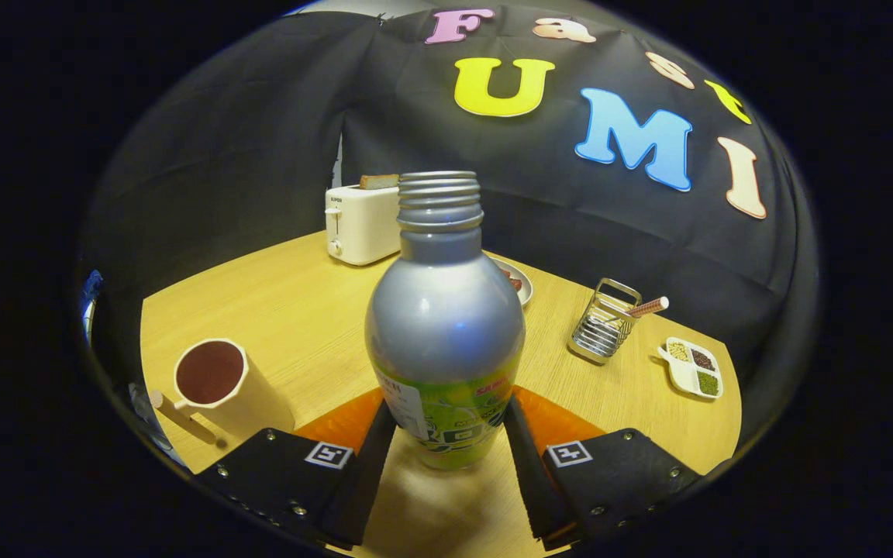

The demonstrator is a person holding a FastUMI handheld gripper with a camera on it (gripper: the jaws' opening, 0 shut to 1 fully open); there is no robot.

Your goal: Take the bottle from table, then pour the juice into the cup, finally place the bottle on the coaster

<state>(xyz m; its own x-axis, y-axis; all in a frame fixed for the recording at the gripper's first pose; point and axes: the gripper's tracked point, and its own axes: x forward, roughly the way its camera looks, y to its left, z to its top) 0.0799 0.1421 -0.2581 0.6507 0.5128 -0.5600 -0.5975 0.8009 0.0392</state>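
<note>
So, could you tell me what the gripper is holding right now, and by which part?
The gripper holds the bottle by its lower body, at the label, one finger pressed on each side. The bottle stands upright, uncapped.

A staged kitchen corner in a cloth-walled booth: a wooden surface carries a toaster holding bread, a wire utensil rack and a divided dish of beans.

Uncapped silver bottle upright between the fingers of the gripper, both pressing its labelled lower body; cup with dark liquid on the bench left of the fingers; toaster, wire rack and sectioned dish beyond.
</note>
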